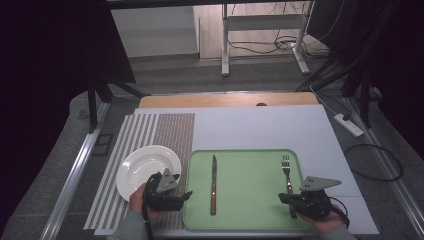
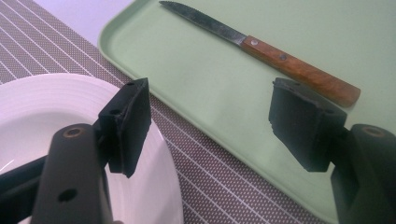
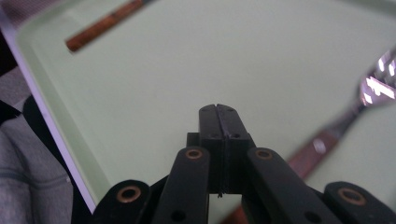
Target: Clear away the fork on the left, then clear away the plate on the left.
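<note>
closing blind is the risk nearest in: the right gripper has its jaws pressed together on nothing, hovering beside the fork handle on the green tray, so it could nudge the fork askew. the left gripper stands wide over the plate rim and striped mat; closing there could tip the plate. farther off, the knife lies untouched on the tray.

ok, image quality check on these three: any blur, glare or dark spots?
High view: dim, edges black, tray evenly lit. Left gripper view: sharp; knife and plate crisp, no glare. Right gripper view: shut right gripper fairly sharp, fork blurred with glare on its tines, knife handle soft.
</note>
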Demonstrator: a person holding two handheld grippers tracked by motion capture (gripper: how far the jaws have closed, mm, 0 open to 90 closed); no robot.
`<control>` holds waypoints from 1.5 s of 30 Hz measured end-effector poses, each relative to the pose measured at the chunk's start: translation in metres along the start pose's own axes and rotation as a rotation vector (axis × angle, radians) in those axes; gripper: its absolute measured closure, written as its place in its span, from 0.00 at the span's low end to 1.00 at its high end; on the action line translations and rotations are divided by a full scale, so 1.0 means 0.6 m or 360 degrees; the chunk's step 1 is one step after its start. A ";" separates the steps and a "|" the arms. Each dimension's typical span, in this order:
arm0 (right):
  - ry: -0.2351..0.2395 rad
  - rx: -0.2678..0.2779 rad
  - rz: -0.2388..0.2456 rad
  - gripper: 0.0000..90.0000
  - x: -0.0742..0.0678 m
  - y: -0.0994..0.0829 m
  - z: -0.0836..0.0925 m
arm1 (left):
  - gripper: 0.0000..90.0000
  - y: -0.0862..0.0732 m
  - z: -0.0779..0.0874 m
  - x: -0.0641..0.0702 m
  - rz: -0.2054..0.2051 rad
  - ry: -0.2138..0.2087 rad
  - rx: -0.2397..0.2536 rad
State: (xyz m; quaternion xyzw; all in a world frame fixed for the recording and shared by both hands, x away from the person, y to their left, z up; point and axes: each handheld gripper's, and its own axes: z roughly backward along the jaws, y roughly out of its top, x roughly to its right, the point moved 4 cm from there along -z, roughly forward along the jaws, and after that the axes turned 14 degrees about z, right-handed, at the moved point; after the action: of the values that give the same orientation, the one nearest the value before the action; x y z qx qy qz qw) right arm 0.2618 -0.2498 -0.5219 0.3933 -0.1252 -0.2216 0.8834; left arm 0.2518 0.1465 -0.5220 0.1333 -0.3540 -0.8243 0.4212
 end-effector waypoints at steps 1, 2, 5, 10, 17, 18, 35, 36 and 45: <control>0.0003 0.0023 0.0010 1.00 -0.002 0.004 -0.001 | 0.34 -0.001 0.001 -0.001 0.0006 0.0000 0.0001; 0.0010 0.0045 0.0023 1.00 -0.004 0.010 -0.002 | 0.34 -0.002 0.002 -0.001 0.0010 -0.0002 0.0005; 0.0040 0.0133 0.0054 1.00 -0.013 0.028 -0.008 | 0.34 -0.004 0.005 -0.003 0.0022 0.0000 0.0019; 0.0060 0.0197 0.0106 1.00 -0.028 0.054 -0.019 | 0.33 -0.008 0.010 -0.007 0.0047 -0.0008 0.0045; 0.0076 0.0227 0.0144 1.00 -0.037 0.081 -0.040 | 0.34 -0.013 0.017 -0.007 0.0053 -0.0018 0.0081; 0.0074 0.0225 0.0147 1.00 -0.036 0.083 -0.044 | 0.33 -0.014 0.017 -0.007 0.0052 -0.0020 0.0082; 0.0094 0.0193 0.0162 1.00 -0.048 0.126 -0.099 | 0.33 -0.015 0.018 -0.007 0.0031 -0.0046 0.0079; 0.0100 0.0191 0.0162 1.00 -0.049 0.128 -0.101 | 0.33 -0.015 0.018 -0.006 0.0030 -0.0045 0.0078; 0.0113 0.0195 0.0175 1.00 -0.050 0.145 -0.116 | 0.33 -0.015 0.017 -0.006 0.0028 -0.0042 0.0076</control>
State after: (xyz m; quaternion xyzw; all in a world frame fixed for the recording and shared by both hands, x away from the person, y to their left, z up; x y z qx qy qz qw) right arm 0.2886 -0.1392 -0.5041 0.4467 -0.1286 -0.1505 0.8725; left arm 0.2432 0.1577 -0.5215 0.1293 -0.3804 -0.8135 0.4205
